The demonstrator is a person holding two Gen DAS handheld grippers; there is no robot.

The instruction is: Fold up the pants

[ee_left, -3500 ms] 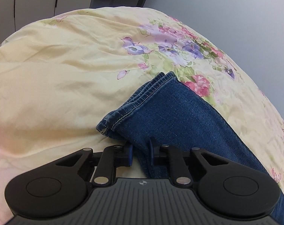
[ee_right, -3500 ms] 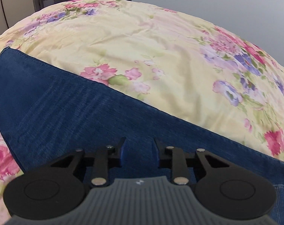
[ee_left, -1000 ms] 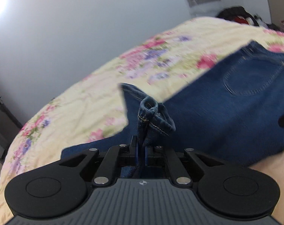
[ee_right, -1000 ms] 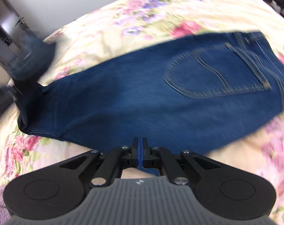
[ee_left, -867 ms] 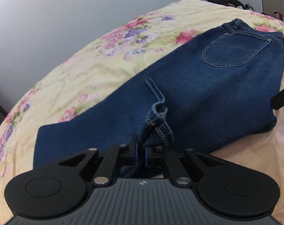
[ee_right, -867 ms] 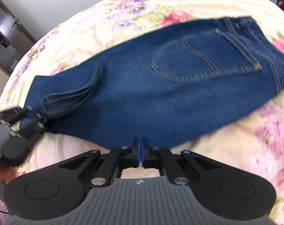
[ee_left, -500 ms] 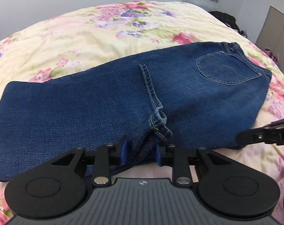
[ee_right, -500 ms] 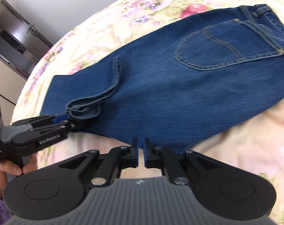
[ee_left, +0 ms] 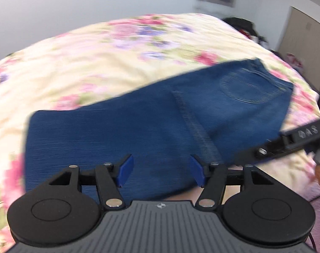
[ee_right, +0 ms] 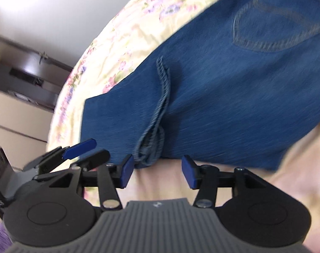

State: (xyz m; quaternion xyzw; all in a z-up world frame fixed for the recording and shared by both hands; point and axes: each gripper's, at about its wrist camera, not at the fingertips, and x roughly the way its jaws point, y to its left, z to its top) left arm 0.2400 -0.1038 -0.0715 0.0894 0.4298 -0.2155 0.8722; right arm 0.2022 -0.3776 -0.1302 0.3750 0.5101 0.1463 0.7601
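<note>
The blue jeans (ee_left: 138,126) lie folded in half lengthwise on the floral bedspread (ee_left: 96,52), back pocket (ee_left: 242,88) up at the far right. The leg hems (ee_left: 193,122) are folded back over the thigh. My left gripper (ee_left: 161,171) is open and empty over the near edge of the jeans. My right gripper (ee_right: 156,174) is open and empty just in front of the hems (ee_right: 153,143) at the jeans' (ee_right: 223,94) near edge. The left gripper also shows at the left in the right wrist view (ee_right: 79,154), and the right one at the right in the left wrist view (ee_left: 286,143).
The bedspread (ee_right: 122,35) reaches to a white wall behind. A dark shelf unit (ee_right: 22,80) stands off the bed's left end. A dark pile of clothes (ee_left: 244,27) and a door (ee_left: 303,38) are at the far right.
Both grippers carried the leg hems over onto the thigh, then let go and opened. Both have since opened wider and drawn back from the jeans.
</note>
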